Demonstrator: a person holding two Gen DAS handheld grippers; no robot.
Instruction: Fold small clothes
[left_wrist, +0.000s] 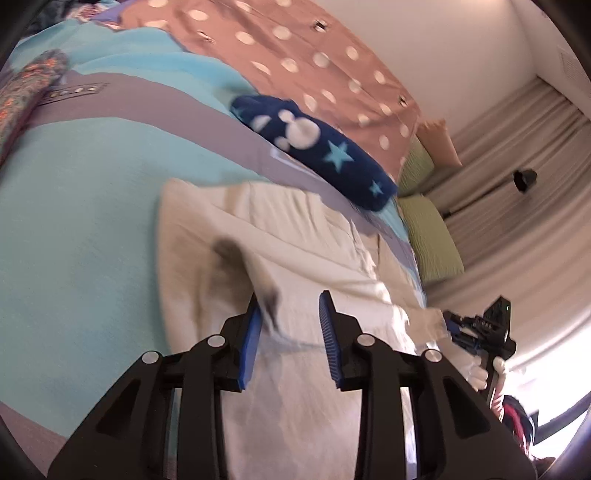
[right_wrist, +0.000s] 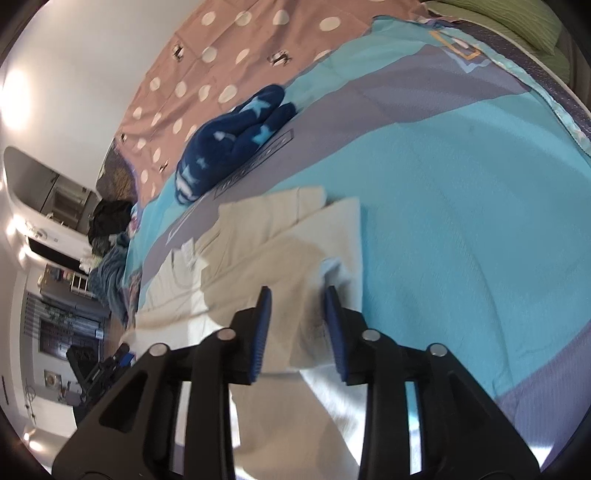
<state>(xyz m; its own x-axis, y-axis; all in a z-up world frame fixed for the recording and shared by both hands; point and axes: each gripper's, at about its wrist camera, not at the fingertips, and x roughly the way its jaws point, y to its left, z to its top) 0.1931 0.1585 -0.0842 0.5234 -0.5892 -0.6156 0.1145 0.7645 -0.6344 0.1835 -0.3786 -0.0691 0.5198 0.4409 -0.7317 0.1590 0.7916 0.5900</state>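
A cream garment (left_wrist: 288, 258) lies on a turquoise and grey bedspread (left_wrist: 81, 206); it also shows in the right wrist view (right_wrist: 266, 254), partly folded over itself. My left gripper (left_wrist: 290, 306) is open, its blue pads spread just above the cloth near a dark smudge (left_wrist: 231, 247). My right gripper (right_wrist: 297, 295) is open over the garment's near edge. In the left wrist view the right gripper (left_wrist: 452, 326) shows at the garment's right end; whether it touches the cloth I cannot tell.
A folded navy fleece with stars (left_wrist: 314, 147) lies beyond the garment, also in the right wrist view (right_wrist: 232, 144). A pink dotted sheet (left_wrist: 303, 55), green pillows (left_wrist: 428, 229), a patterned cloth (left_wrist: 26, 96) and a dark clothes pile (right_wrist: 110, 221) border the bed.
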